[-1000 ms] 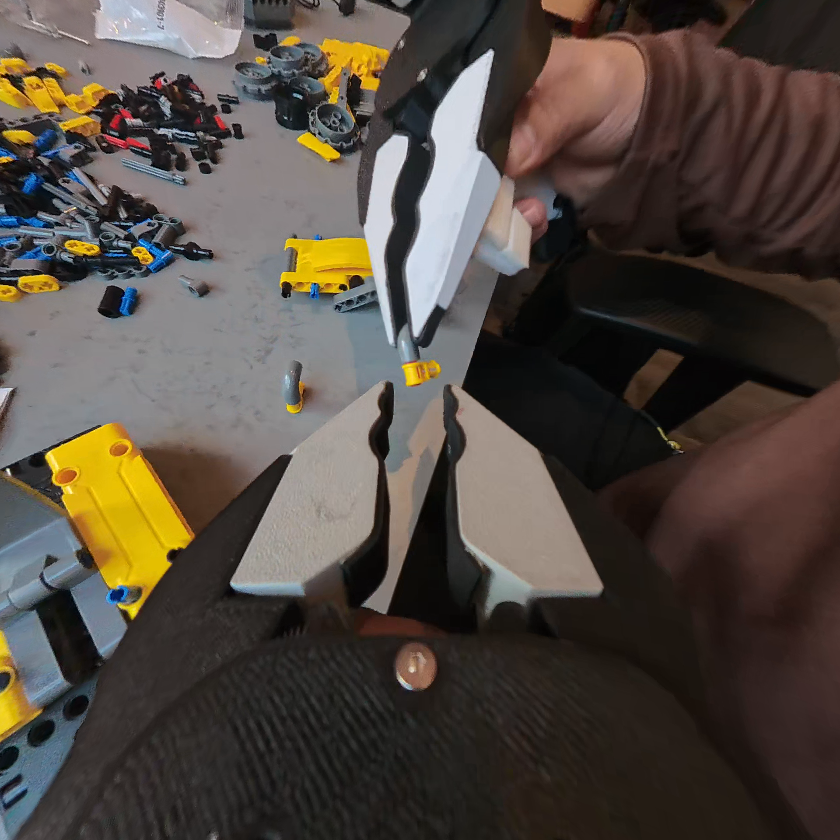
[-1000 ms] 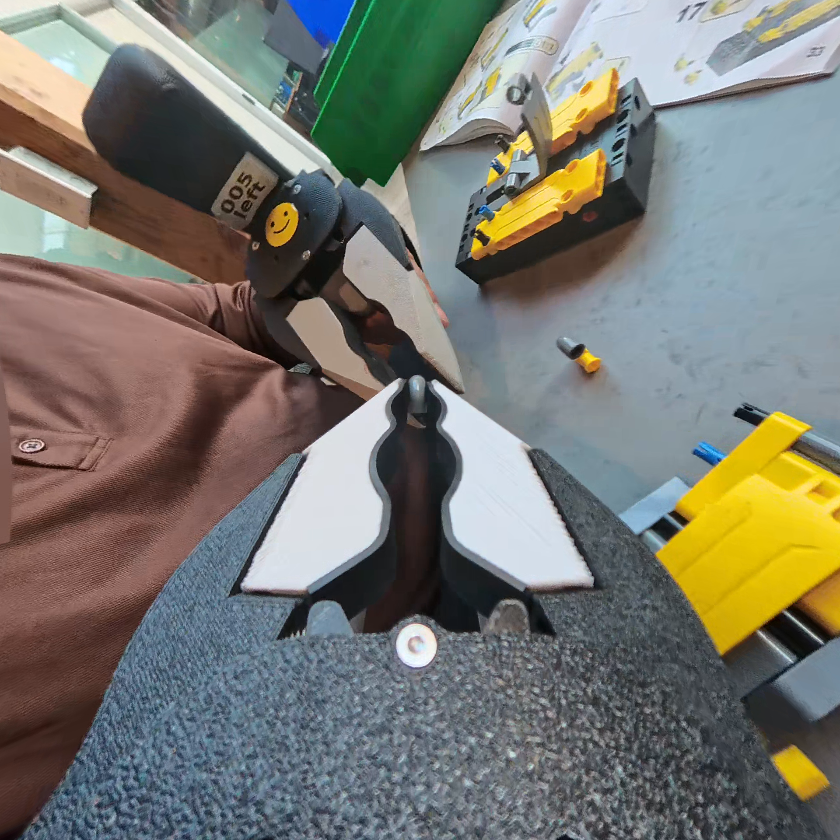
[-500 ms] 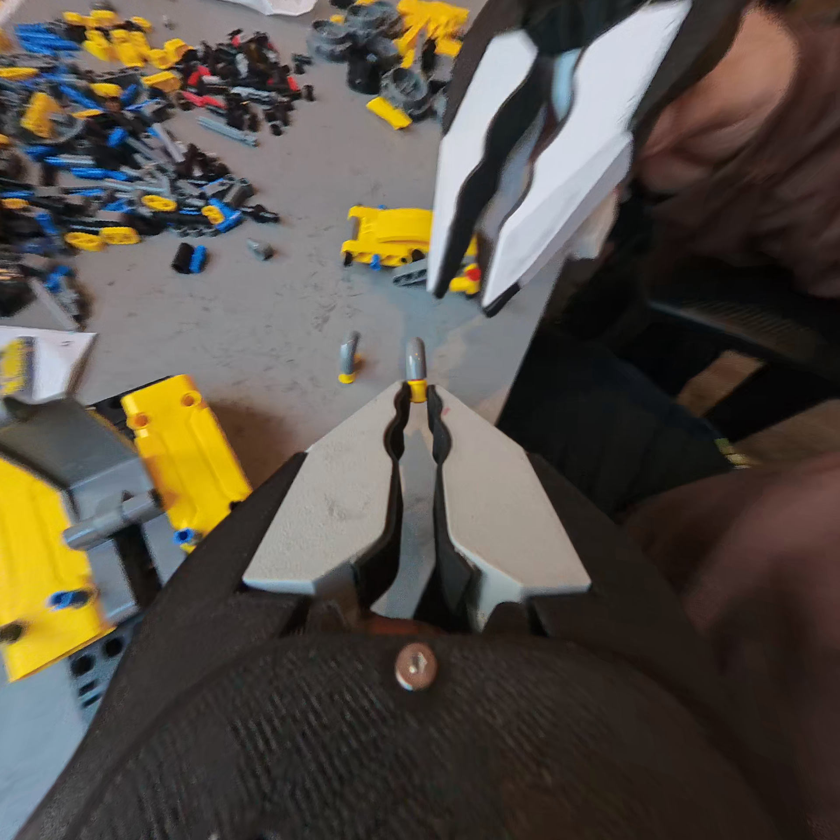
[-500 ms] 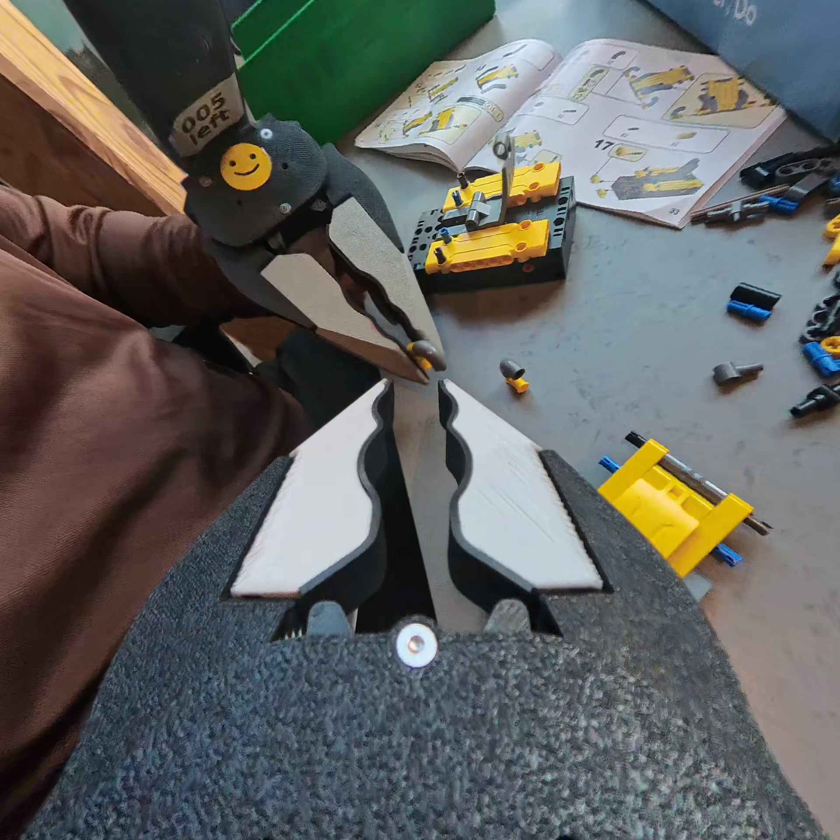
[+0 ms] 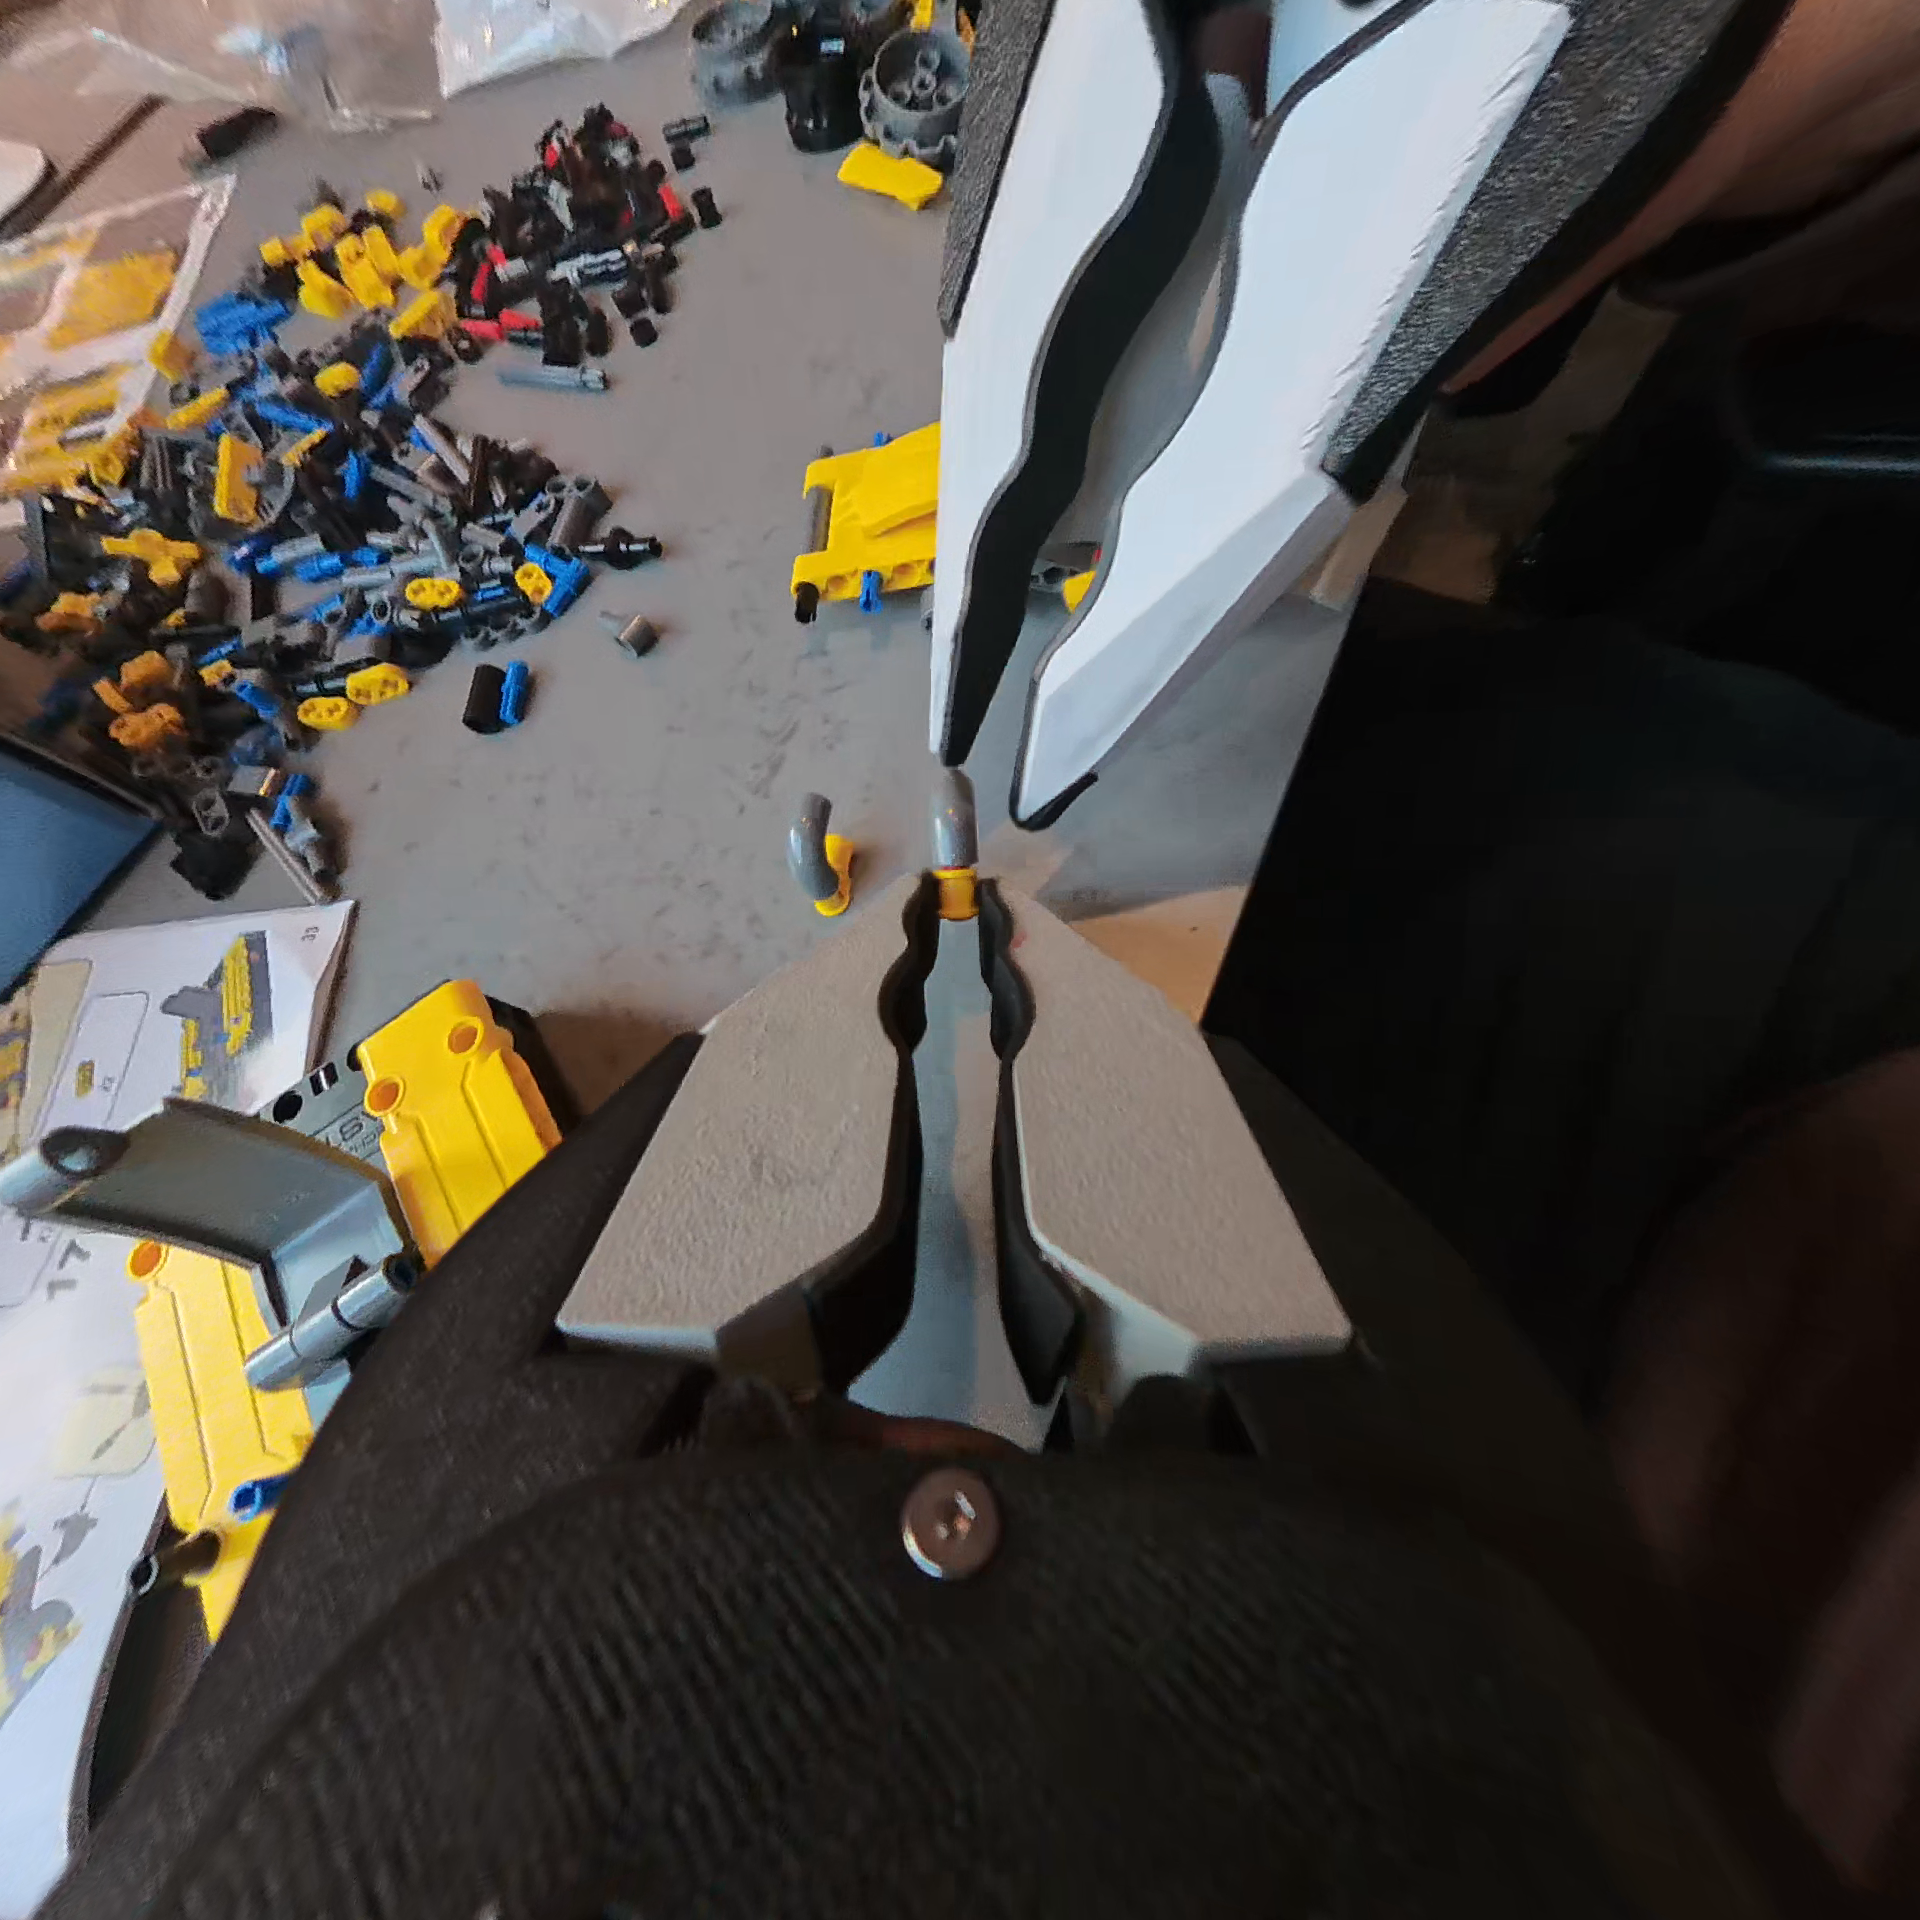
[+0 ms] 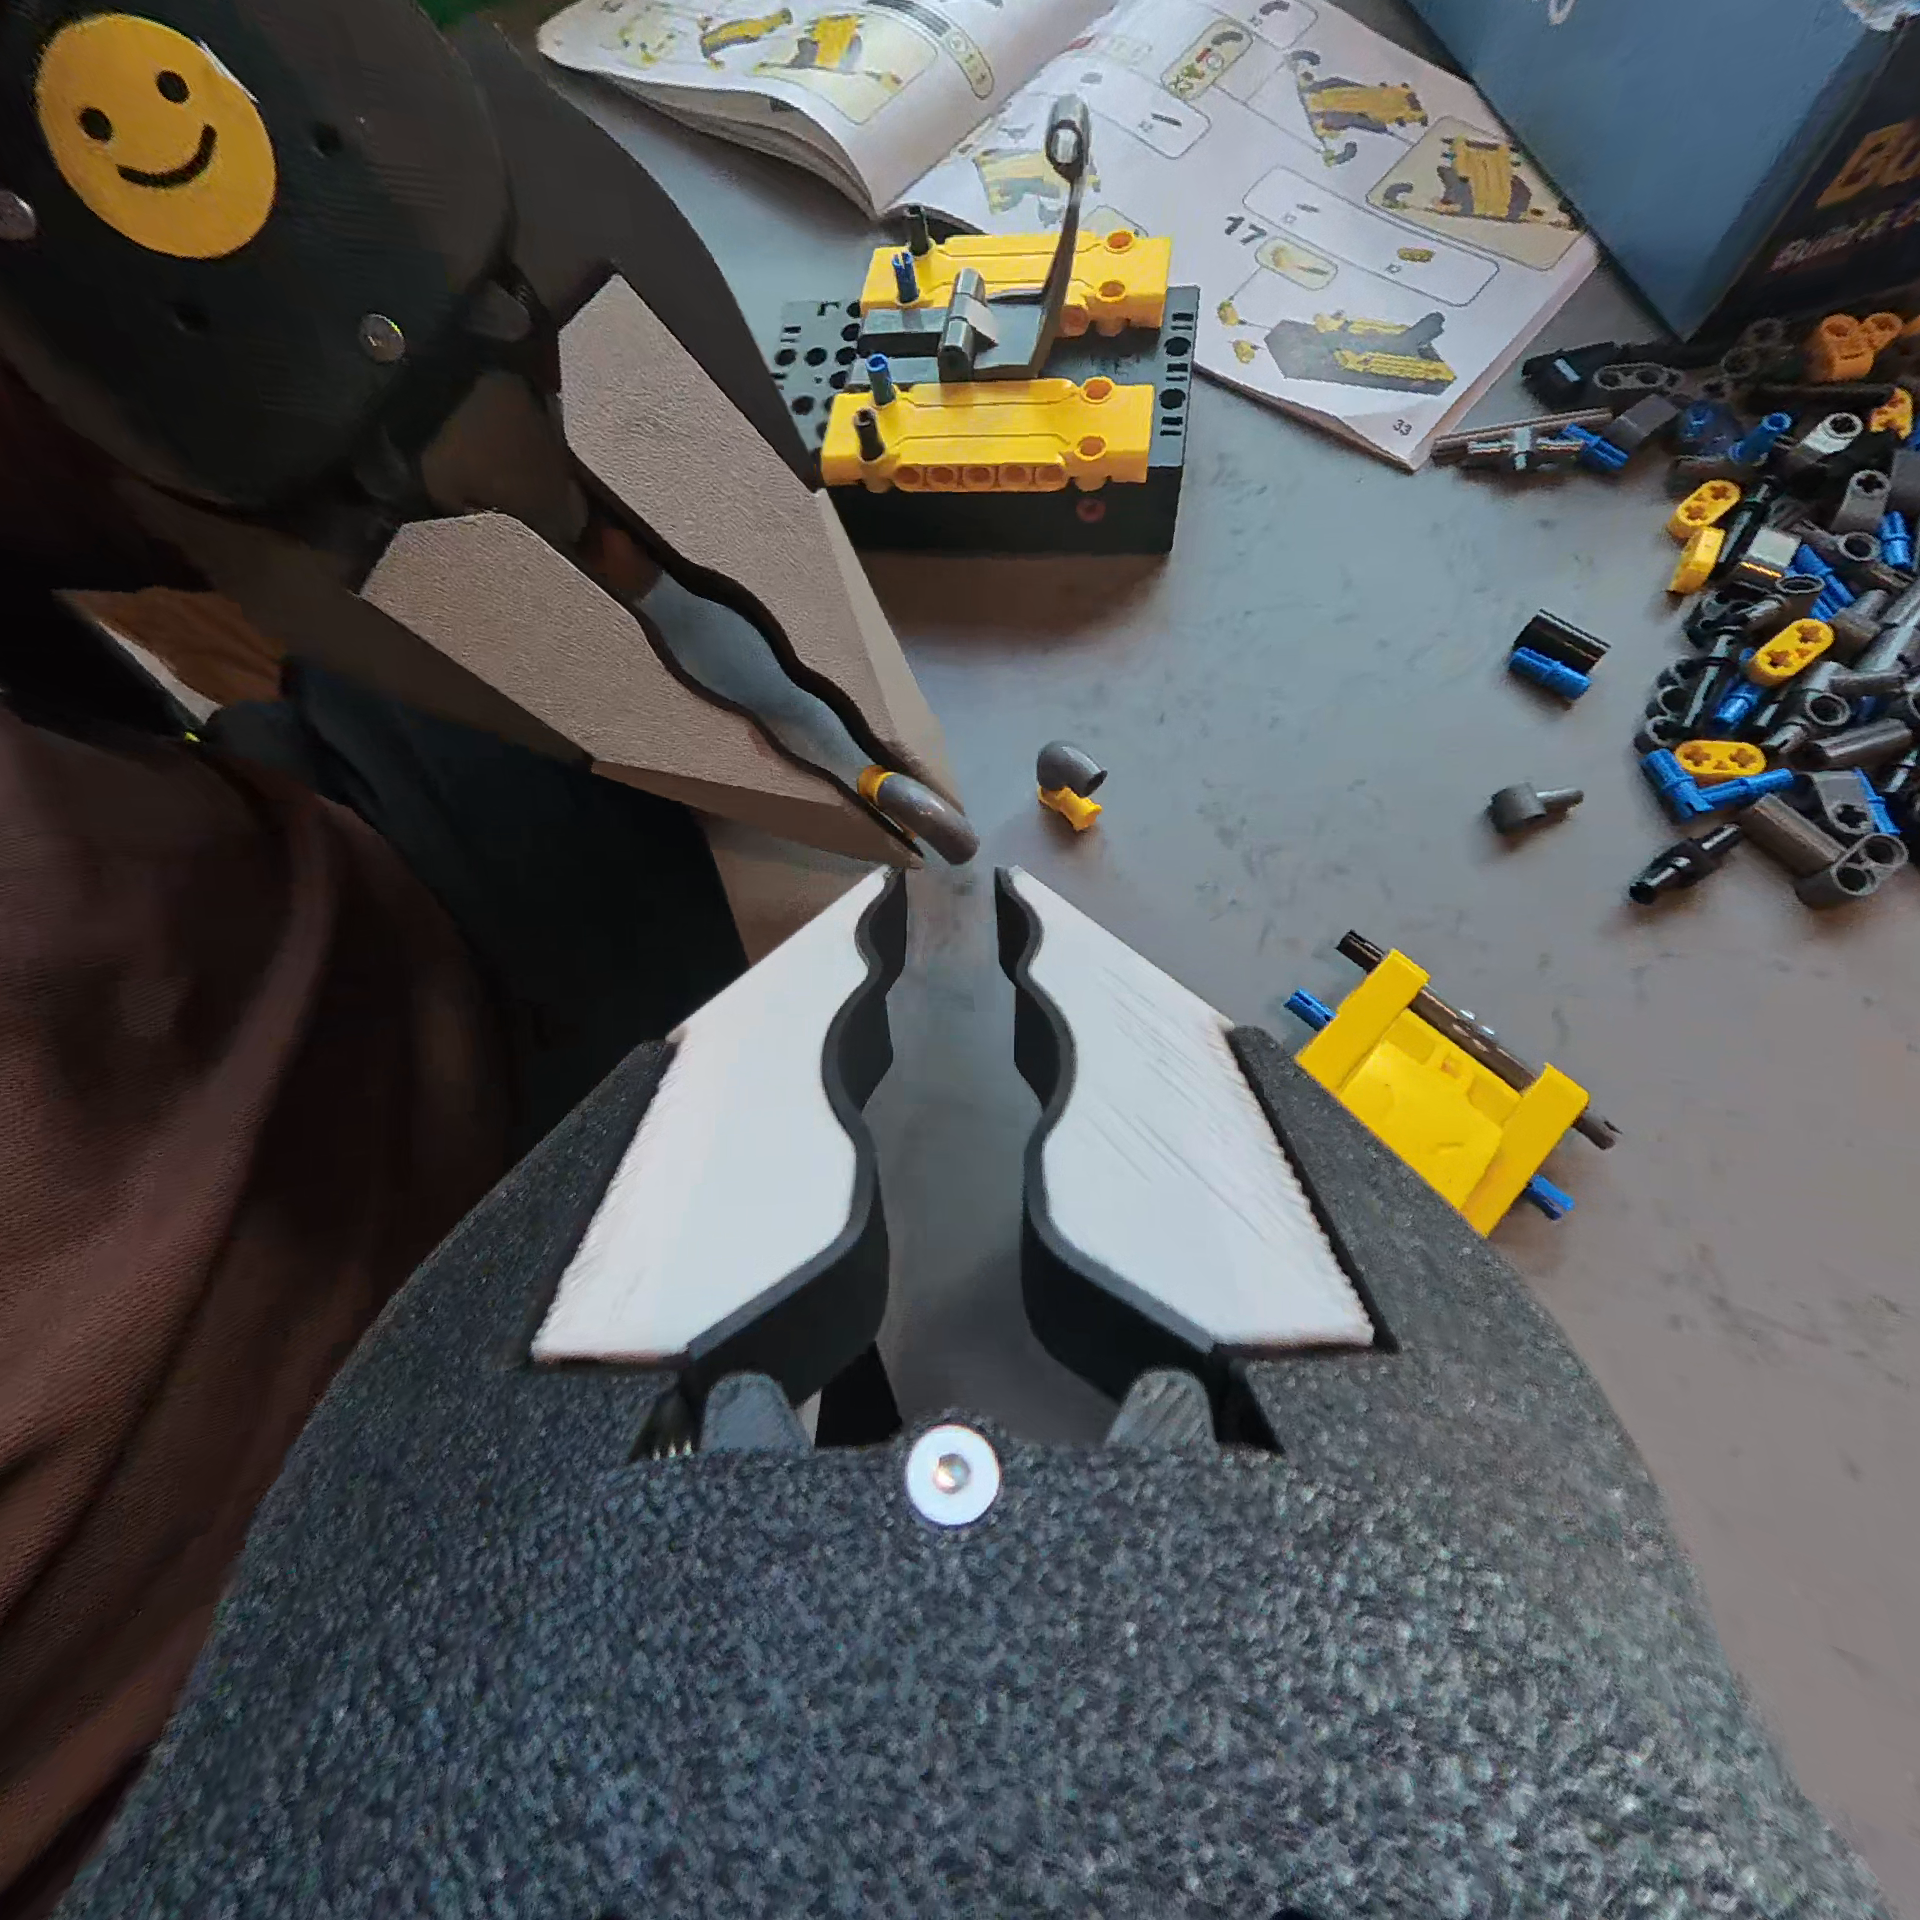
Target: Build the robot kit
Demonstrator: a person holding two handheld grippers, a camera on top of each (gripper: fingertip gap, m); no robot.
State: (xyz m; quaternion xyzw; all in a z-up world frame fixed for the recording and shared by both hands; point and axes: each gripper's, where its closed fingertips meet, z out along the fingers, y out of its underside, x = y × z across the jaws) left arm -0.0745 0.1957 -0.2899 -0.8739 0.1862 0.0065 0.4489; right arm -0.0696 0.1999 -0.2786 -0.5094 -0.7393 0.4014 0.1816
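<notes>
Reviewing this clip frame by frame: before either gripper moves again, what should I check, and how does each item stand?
1. Left gripper shut on the grey-and-yellow piece: ok.
2. Grip depth: held only at the fingertips, by the yellow end: not ok.
3. Right gripper open and holding nothing: ok.
4. Right gripper apart from the held piece: cannot tell, its tip sits right at the grey end.
5. Matching second piece lies loose on the grey table, apart from both grippers: ok.
</notes>
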